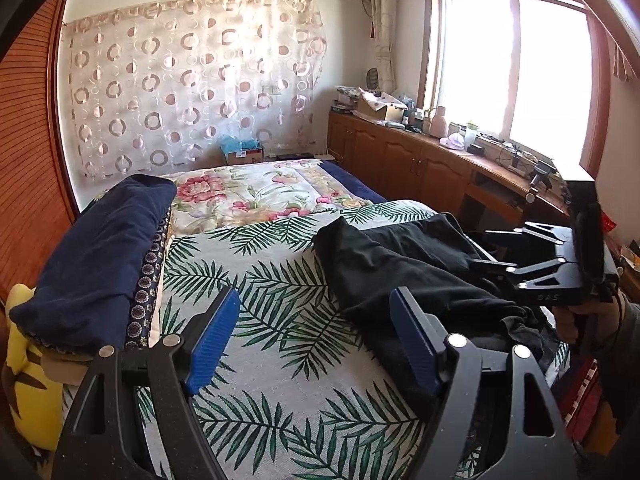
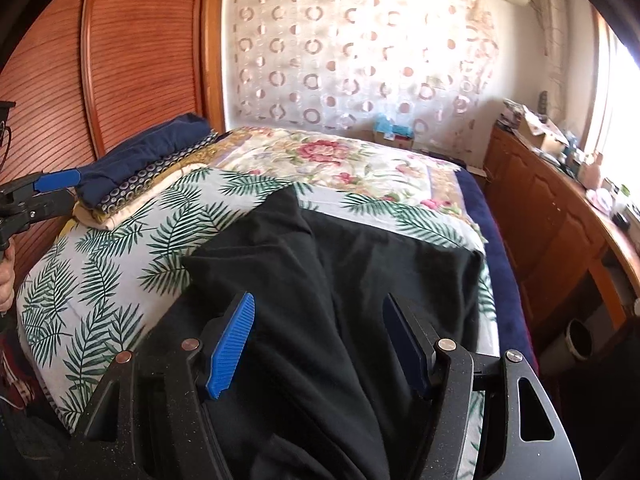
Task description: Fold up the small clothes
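A folded navy garment [image 1: 100,240] already tops the stack at the bed's [image 1: 280,280] edge, while the black garment [image 2: 340,300] lies rumpled and unfolded on the palm-leaf cover, both the left claw [image 1: 316,340] and right claw [image 2: 320,344] wide and empty.

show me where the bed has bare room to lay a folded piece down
The palm-leaf cover lies bare between the folded stack and the black garment. The floral quilt beyond is bare too. Crowded: the black garment's side.
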